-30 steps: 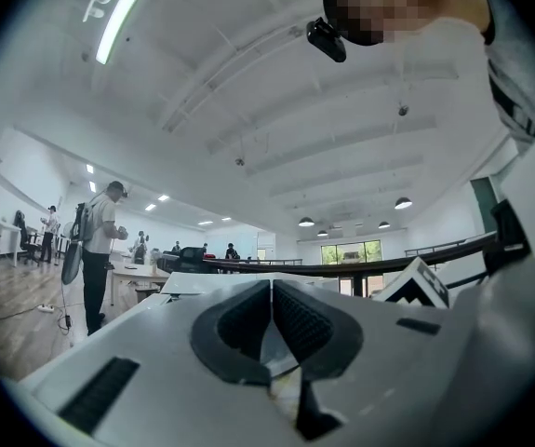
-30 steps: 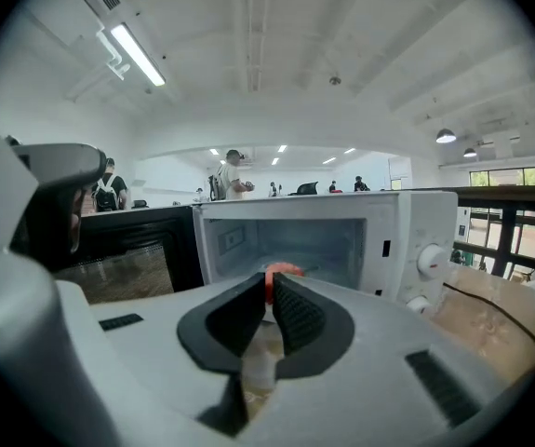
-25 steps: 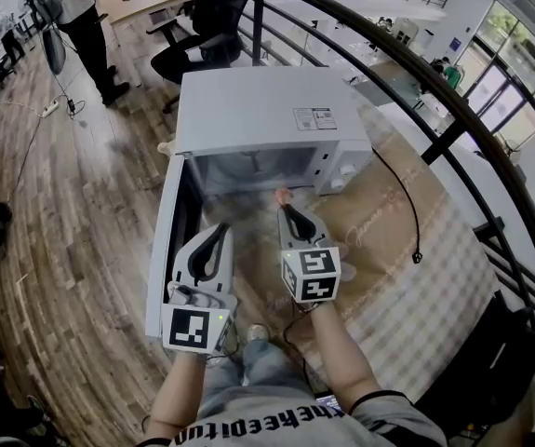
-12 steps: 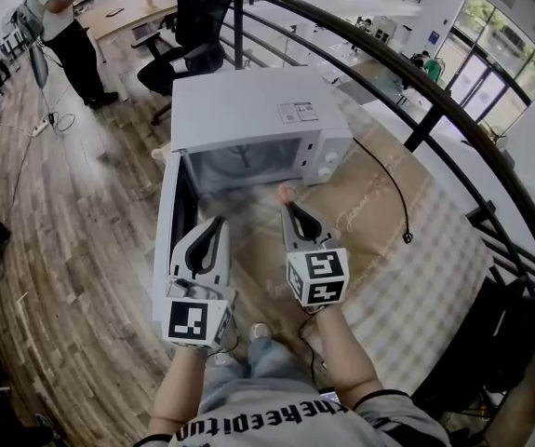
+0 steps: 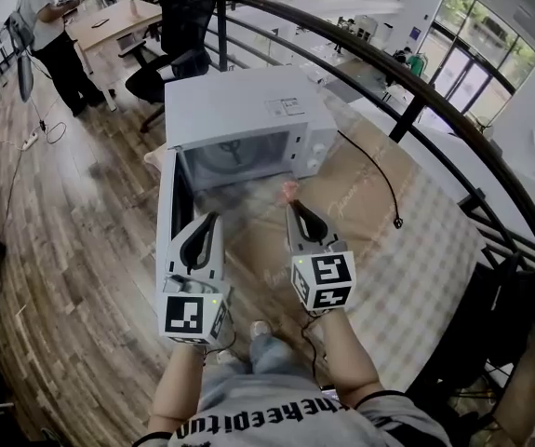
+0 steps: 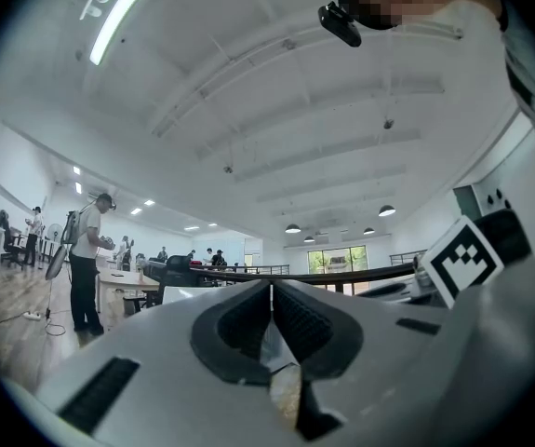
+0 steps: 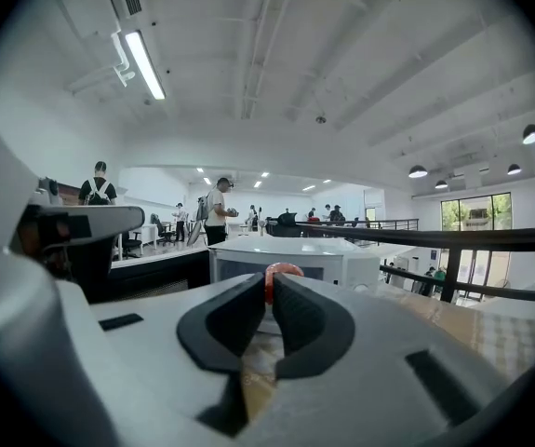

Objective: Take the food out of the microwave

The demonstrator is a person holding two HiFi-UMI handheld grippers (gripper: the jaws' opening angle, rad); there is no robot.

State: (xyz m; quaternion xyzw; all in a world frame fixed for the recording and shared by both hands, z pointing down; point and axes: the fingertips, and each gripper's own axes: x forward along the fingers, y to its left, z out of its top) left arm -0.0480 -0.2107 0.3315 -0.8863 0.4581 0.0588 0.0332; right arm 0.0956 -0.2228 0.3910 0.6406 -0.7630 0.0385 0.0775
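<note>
Shirt print [image 5: 248,416] garbled, unreadable; sticker [image 5: 286,107] on microwave [image 5: 220,110] top too small.

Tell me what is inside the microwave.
The microwave cavity shows grey and bare; no food is visible inside. The food is outside, pinched in the right tool. The cavity's upper rear is hidden from this angle.

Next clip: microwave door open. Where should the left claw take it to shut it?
Likely the free edge of the microwave door, its near end, from its outer left face: it stands swung out from the hinge at the left front of the microwave, so that edge gives most leverage. The left claw is shut, empty; the right claw holds the orange food.
</note>
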